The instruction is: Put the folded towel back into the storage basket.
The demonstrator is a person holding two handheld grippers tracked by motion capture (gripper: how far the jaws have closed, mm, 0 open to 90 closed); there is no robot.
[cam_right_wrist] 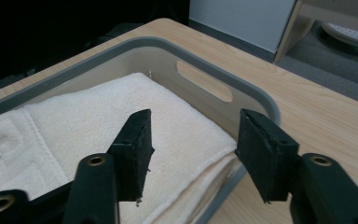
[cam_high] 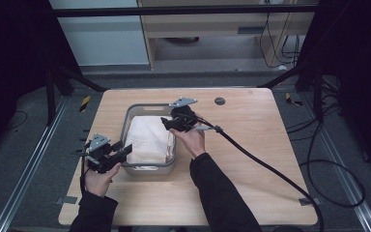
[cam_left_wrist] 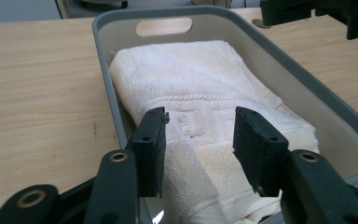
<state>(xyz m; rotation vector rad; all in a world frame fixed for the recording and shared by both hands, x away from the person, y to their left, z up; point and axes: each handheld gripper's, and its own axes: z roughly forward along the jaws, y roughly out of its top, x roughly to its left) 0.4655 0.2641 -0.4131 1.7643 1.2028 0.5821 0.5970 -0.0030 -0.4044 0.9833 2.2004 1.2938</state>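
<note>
A folded white terry towel (cam_high: 147, 140) lies inside a grey plastic bin (cam_high: 150, 168) mid-surface, apparently just placed, since left tongs (cam_high: 121, 153) at seven o'clock and right tongs (cam_high: 166, 123) at one o'clock both gape empty.

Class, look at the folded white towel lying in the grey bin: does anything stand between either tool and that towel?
Nothing visible does. The left tool hovers with its jaws apart above the near end of the white towel, and the right tool does likewise at the far corner. Only the rim of the grey bin runs close by.
</note>
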